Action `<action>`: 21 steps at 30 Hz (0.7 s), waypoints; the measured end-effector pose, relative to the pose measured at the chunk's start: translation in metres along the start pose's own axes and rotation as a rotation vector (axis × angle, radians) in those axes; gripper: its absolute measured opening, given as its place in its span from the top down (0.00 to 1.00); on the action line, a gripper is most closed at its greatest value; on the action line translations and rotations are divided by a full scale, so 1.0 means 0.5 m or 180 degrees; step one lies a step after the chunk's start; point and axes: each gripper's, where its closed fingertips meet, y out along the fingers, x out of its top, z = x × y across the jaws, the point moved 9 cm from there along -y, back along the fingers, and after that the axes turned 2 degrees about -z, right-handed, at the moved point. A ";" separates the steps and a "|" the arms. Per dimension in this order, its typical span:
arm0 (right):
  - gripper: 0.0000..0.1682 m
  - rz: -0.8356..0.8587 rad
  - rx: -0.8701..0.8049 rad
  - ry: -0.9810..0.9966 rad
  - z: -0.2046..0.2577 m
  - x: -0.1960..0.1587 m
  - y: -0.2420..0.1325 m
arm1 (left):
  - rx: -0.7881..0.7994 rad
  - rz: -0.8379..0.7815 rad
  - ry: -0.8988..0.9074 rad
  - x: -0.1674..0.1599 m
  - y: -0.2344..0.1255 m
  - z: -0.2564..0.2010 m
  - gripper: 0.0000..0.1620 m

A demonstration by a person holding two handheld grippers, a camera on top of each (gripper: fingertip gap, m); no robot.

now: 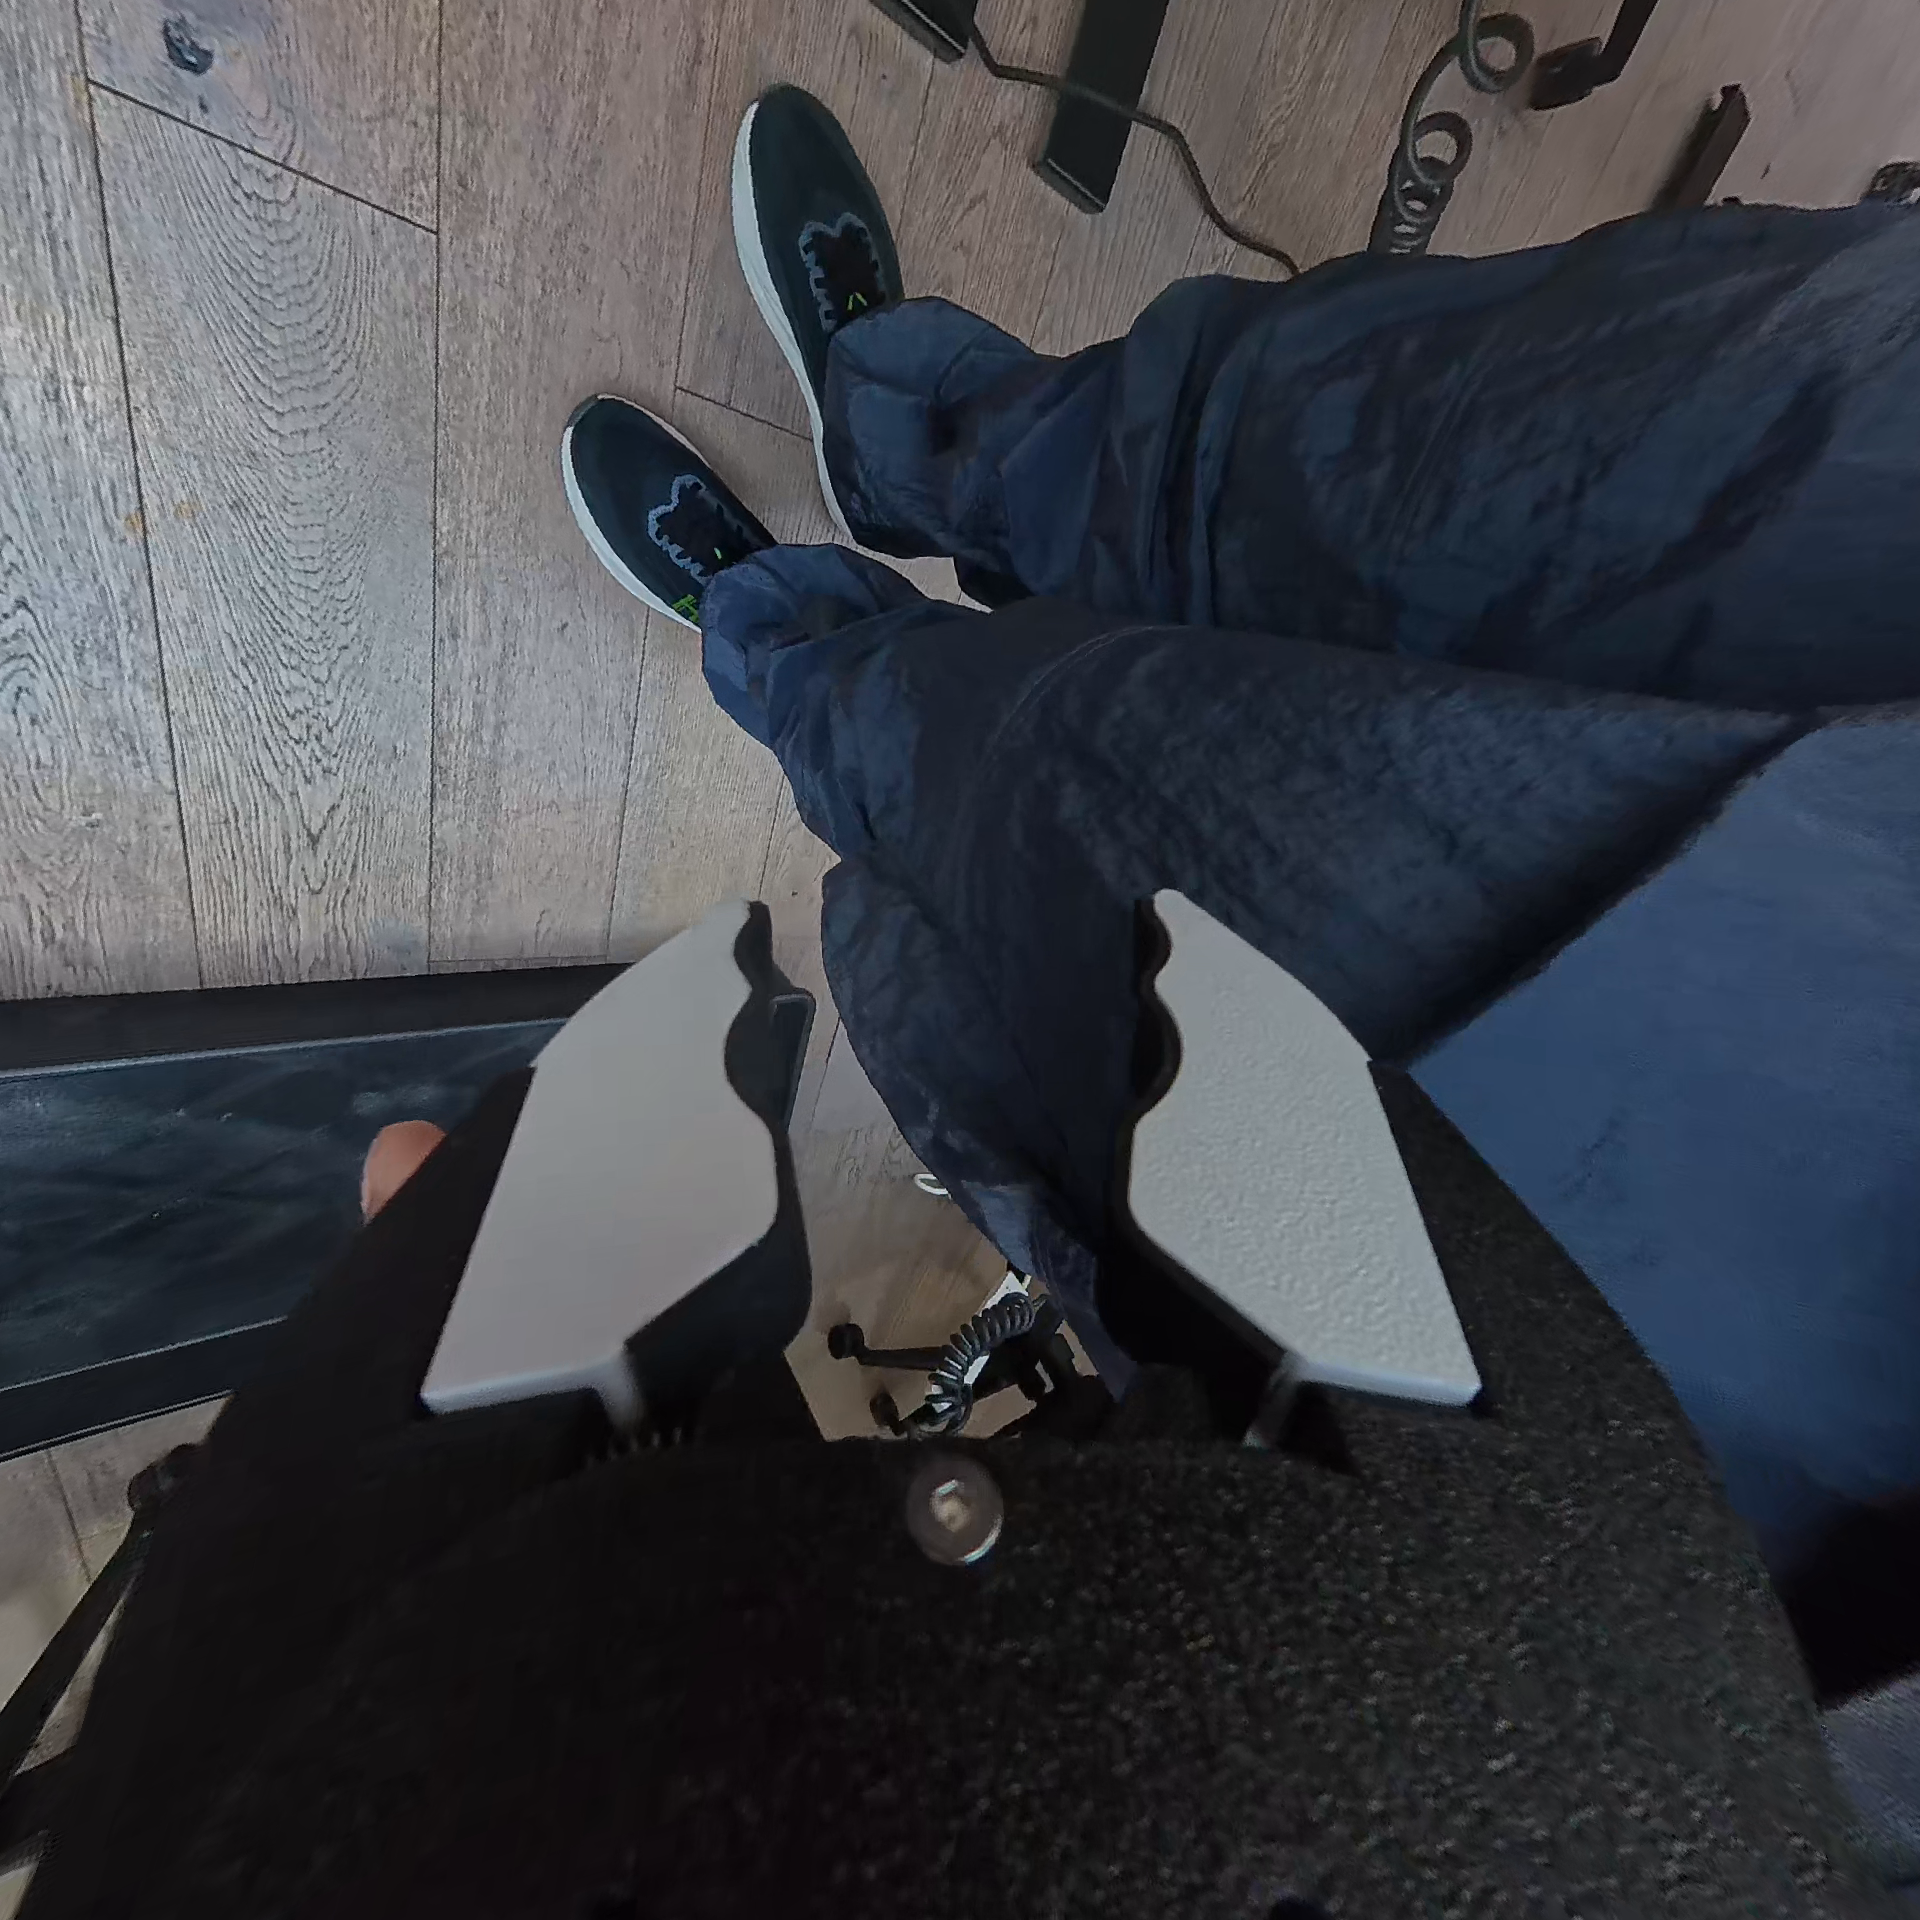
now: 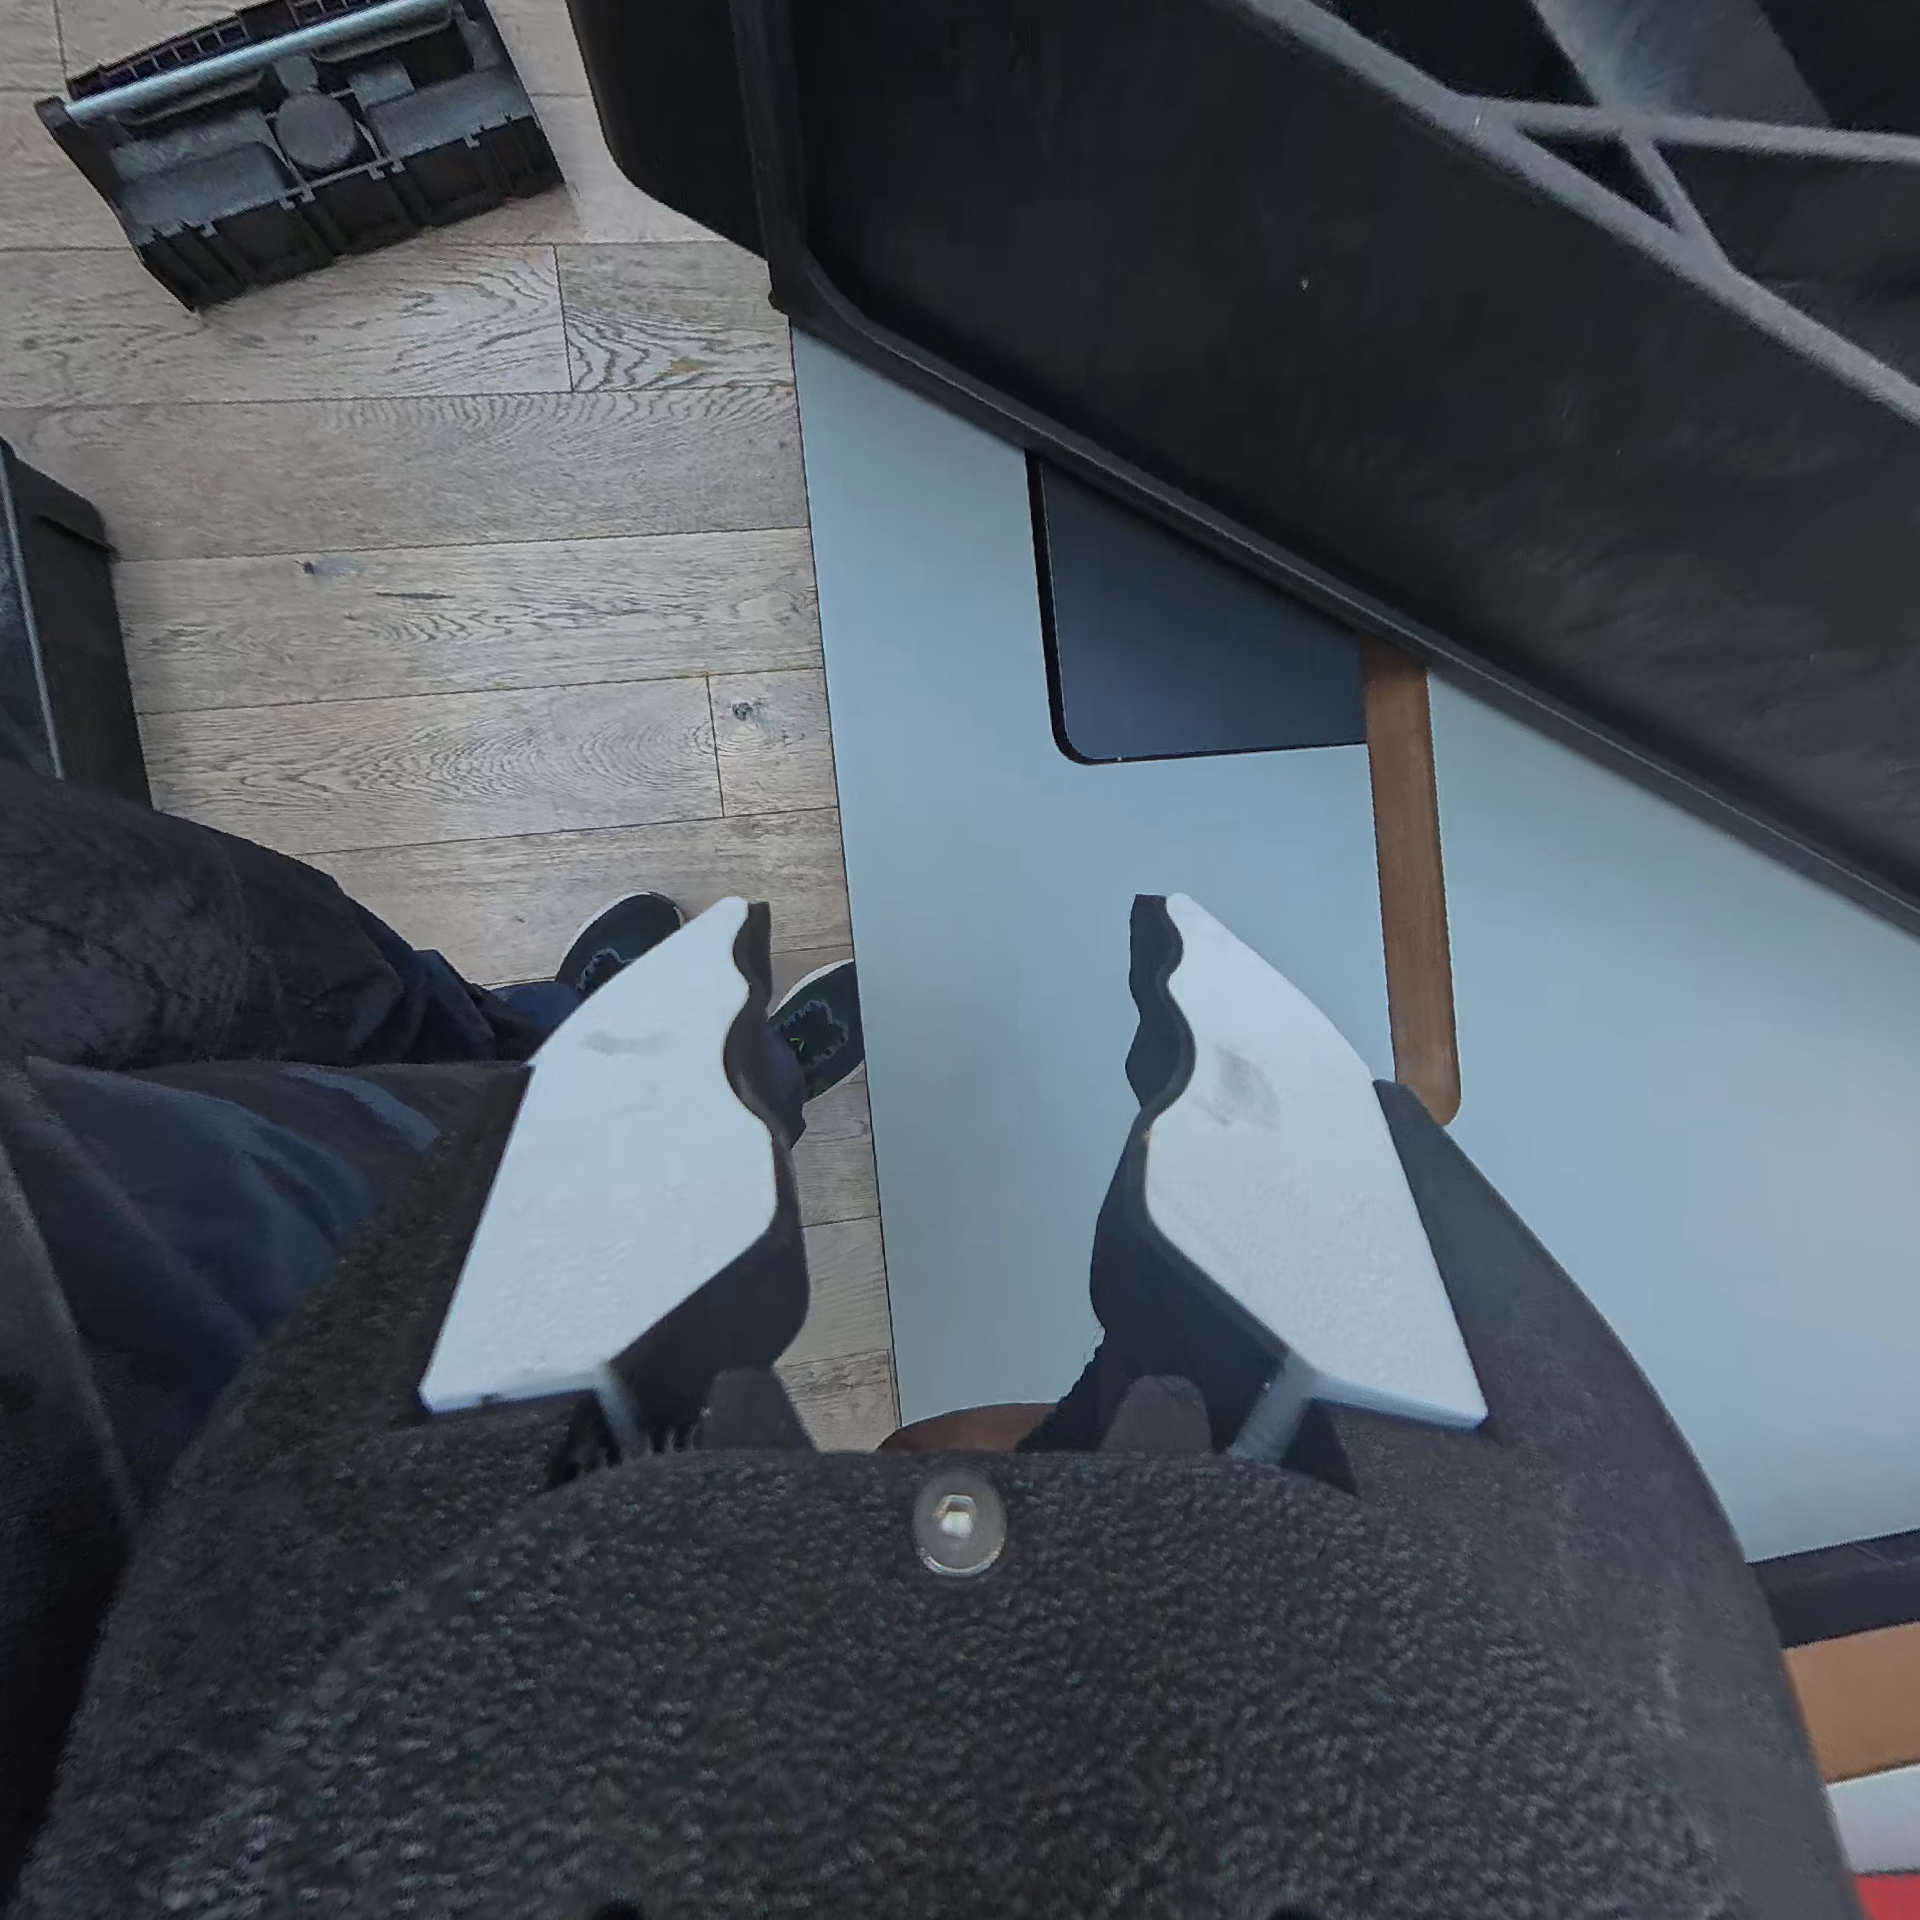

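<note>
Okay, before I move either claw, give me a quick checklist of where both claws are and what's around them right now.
1. Left claw empty: ok, jaws open, nothing between them.
2. Right claw empty: ok, jaws open, nothing held.
3. Left claw clear of the body: not ok, it hangs just over the person's trouser leg, shoes beyond on the wood floor.
4. Right claw over the pale table top: ok, dark flat card ahead; contact cannot tell.
5. Room ahead of right claw: not ok, a black moulded panel overhangs the table.

Left gripper and right gripper (white fingers spread) hold nothing.
</note>
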 end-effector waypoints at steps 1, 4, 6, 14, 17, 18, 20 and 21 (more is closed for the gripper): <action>0.60 -0.0025 -0.0006 -0.0008 -0.001 0.005 -0.003 | 0.0014 -0.0011 0.0032 0.004 -0.002 0.003 0.59; 0.61 -0.0140 -0.0021 0.0040 -0.008 0.019 -0.016 | 0.0019 -0.0201 0.0081 0.023 -0.017 0.005 0.59; 0.63 -0.0213 -0.0034 0.0061 -0.011 0.027 -0.026 | 0.0012 -0.0388 0.0112 0.037 -0.028 0.003 0.59; 0.70 -0.0393 0.0028 0.0077 0.004 0.046 -0.053 | -0.0168 -0.1108 0.0314 0.074 -0.053 -0.029 0.59; 0.72 -0.0420 0.0104 0.0119 0.020 0.040 -0.059 | -0.0268 -0.1200 0.0326 0.061 -0.043 -0.045 0.59; 0.73 -0.0424 0.0124 0.0119 0.025 0.039 -0.060 | -0.0301 -0.1214 0.0331 0.055 -0.039 -0.050 0.59; 0.75 -0.0510 0.0148 0.0134 0.032 0.046 -0.067 | -0.0392 -0.1195 0.0315 0.045 -0.030 -0.057 0.60; 0.77 -0.0600 0.0163 0.0145 0.034 0.057 -0.073 | -0.0416 -0.1151 0.0303 0.041 -0.027 -0.059 0.60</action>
